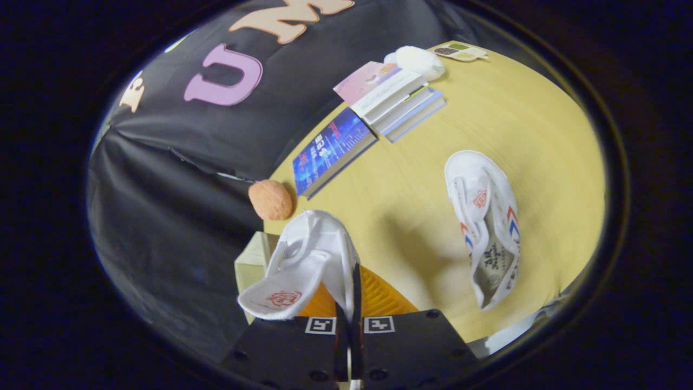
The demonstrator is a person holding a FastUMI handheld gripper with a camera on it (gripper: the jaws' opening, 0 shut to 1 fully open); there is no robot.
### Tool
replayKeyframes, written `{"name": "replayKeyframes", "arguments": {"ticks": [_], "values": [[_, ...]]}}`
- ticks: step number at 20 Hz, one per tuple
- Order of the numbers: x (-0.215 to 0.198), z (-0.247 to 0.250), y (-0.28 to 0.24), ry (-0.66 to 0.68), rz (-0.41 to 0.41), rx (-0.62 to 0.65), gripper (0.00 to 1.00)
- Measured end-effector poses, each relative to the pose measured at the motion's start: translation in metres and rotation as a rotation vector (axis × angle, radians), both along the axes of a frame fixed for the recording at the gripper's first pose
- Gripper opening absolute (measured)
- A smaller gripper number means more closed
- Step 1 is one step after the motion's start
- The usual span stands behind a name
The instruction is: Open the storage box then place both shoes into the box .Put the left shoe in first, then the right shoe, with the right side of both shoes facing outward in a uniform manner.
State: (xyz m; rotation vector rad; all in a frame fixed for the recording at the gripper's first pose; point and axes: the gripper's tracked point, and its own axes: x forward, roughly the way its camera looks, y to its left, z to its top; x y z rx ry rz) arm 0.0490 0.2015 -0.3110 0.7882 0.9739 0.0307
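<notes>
While the gripper (349,319) carries one white shoe (311,260), its fingers stand pressed together on the shoe's side wall, the tongue flopping forward ahead of them. The hold looks thin: a pinch of fabric only, so the shoe could swing or slip.

The second shoe (484,227) lies on its side on the table (411,184), well apart from the held one. Which is left and which right cannot be told with certainty from here.

Below the held shoe sits an orange ribbed surface (379,298), and beside it a pale box corner (252,262); this is judged to be the storage box, already open, though its full outline is hidden.

Recommendations for the step in hand: lower the shoe squarely into the box before releasing, keep the wrist level so the sole settles first, and confirm that the right side faces outward. Leave room alongside for the second shoe.

Books (379,108) and a brown ball (270,199) lie beyond, clear of the work.
</notes>
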Motion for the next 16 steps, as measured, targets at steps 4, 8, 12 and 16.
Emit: {"name": "replayKeyframes", "arguments": {"ticks": [4, 8, 12, 16], "values": [[0.007, 0.062, 0.054, -0.099, -0.003, 0.104, 0.05], [0.013, 0.084, 0.125, -0.156, 0.031, 0.135, 0.05], [0.013, 0.051, 0.185, -0.123, 0.053, 0.083, 0.05], [0.018, 0.013, 0.214, -0.180, 0.025, -0.088, 0.05]]}}
